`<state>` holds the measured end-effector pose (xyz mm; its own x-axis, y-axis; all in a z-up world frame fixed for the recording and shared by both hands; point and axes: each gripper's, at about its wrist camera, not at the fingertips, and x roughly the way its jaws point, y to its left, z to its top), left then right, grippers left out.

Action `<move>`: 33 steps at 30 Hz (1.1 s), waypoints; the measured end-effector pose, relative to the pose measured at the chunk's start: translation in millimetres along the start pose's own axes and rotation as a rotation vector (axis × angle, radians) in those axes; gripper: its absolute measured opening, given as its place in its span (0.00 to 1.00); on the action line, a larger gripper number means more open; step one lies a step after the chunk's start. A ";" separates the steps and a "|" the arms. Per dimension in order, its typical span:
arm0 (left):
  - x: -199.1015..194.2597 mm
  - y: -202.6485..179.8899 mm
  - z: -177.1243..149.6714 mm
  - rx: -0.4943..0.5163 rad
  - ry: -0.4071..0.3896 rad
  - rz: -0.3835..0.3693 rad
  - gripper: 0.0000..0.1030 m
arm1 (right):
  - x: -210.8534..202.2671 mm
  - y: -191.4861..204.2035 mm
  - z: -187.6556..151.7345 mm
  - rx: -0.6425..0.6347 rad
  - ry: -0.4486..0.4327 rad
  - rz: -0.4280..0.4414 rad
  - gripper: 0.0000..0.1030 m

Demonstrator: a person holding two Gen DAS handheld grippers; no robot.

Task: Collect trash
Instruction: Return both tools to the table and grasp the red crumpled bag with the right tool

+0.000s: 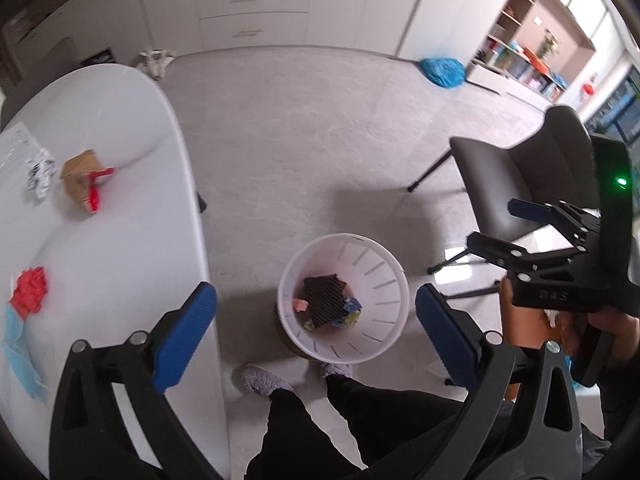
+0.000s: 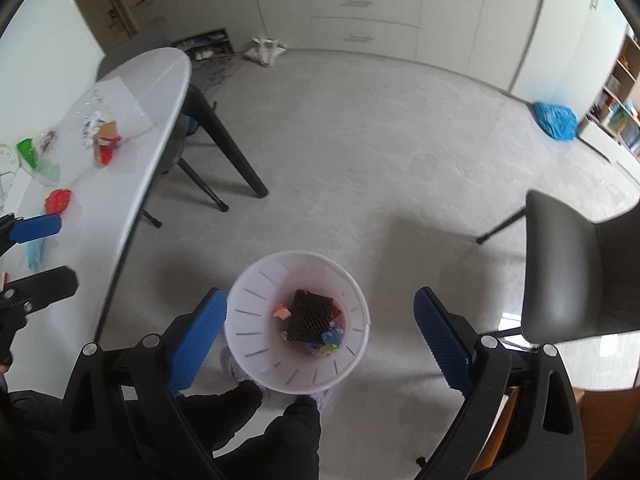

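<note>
A white slotted waste bin (image 1: 394,280) (image 2: 256,292) stands on the floor at my feet, holding a black mesh piece (image 1: 325,295) (image 2: 309,315) and small coloured wrappers. My left gripper (image 1: 316,328) is open and empty above the bin, beside the table edge. My right gripper (image 2: 320,330) is open and empty over the bin; it also shows in the left wrist view (image 1: 500,224). On the white table (image 1: 120,240) (image 2: 132,168) lie a red crumpled scrap (image 1: 30,290) (image 2: 58,199), a brown and red wrapper (image 1: 84,180) (image 2: 106,142), a crumpled white paper (image 1: 40,174) and a blue mask (image 1: 20,352).
A dark chair (image 1: 520,176) (image 2: 580,272) stands right of the bin. A blue bag (image 1: 442,71) (image 2: 554,120) lies on the far floor. A green scrap (image 2: 27,151) and clear plastic lie on the table. White drawers line the back wall.
</note>
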<state>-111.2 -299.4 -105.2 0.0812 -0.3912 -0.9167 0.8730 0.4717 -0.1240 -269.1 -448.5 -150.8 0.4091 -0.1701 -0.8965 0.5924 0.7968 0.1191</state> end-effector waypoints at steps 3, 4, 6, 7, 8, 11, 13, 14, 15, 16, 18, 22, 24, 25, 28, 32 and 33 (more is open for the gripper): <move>-10.5 21.0 -3.2 -0.063 -0.031 0.053 0.92 | -9.6 23.6 12.6 -0.056 -0.038 0.030 0.91; -13.3 26.4 -4.1 -0.078 -0.039 0.067 0.92 | -10.7 31.6 16.8 -0.073 -0.046 0.042 0.91; -21.2 41.6 -6.7 -0.120 -0.057 0.097 0.92 | -11.9 52.4 26.8 -0.125 -0.061 0.070 0.91; -26.3 53.0 -9.5 -0.150 -0.068 0.118 0.92 | -11.8 60.1 30.2 -0.145 -0.066 0.078 0.91; -30.1 61.7 -12.2 -0.174 -0.076 0.132 0.92 | -11.7 70.3 34.9 -0.171 -0.071 0.088 0.91; -42.9 92.3 -20.8 -0.259 -0.102 0.179 0.92 | -8.6 99.8 46.1 -0.241 -0.082 0.117 0.91; -51.3 113.8 -27.0 -0.321 -0.118 0.218 0.92 | -6.3 119.9 53.2 -0.278 -0.090 0.139 0.91; -53.7 122.6 -29.7 -0.346 -0.123 0.234 0.92 | -5.1 131.9 58.1 -0.298 -0.094 0.155 0.91; -56.4 132.2 -32.8 -0.372 -0.127 0.249 0.92 | -4.0 137.7 60.4 -0.309 -0.096 0.164 0.91; -60.0 143.4 -36.9 -0.400 -0.131 0.264 0.92 | -1.4 150.8 65.8 -0.330 -0.097 0.181 0.91; -67.2 161.8 -44.6 -0.440 -0.138 0.285 0.92 | 1.1 169.4 71.6 -0.363 -0.100 0.208 0.91; -81.2 199.9 -62.5 -0.512 -0.147 0.332 0.92 | 11.7 220.6 84.9 -0.462 -0.098 0.265 0.91; -85.3 217.4 -71.8 -0.545 -0.144 0.357 0.92 | 18.1 250.7 89.0 -0.515 -0.089 0.298 0.91; -87.4 228.8 -78.3 -0.566 -0.141 0.373 0.92 | 20.9 262.0 90.0 -0.535 -0.084 0.311 0.91; -90.1 258.5 -95.4 -0.616 -0.125 0.413 0.92 | 33.7 306.4 91.9 -0.603 -0.062 0.355 0.91; -89.4 301.7 -119.2 -0.673 -0.096 0.452 0.92 | 52.5 357.2 92.3 -0.681 -0.040 0.400 0.91; -89.0 310.6 -124.0 -0.682 -0.090 0.456 0.92 | 57.0 369.6 92.2 -0.701 -0.040 0.408 0.91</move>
<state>93.1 -20.1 -109.2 0.4208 -0.0935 -0.9023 0.2634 0.9644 0.0229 37.2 -217.2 -118.6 0.5310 0.2027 -0.8227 -0.1759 0.9762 0.1269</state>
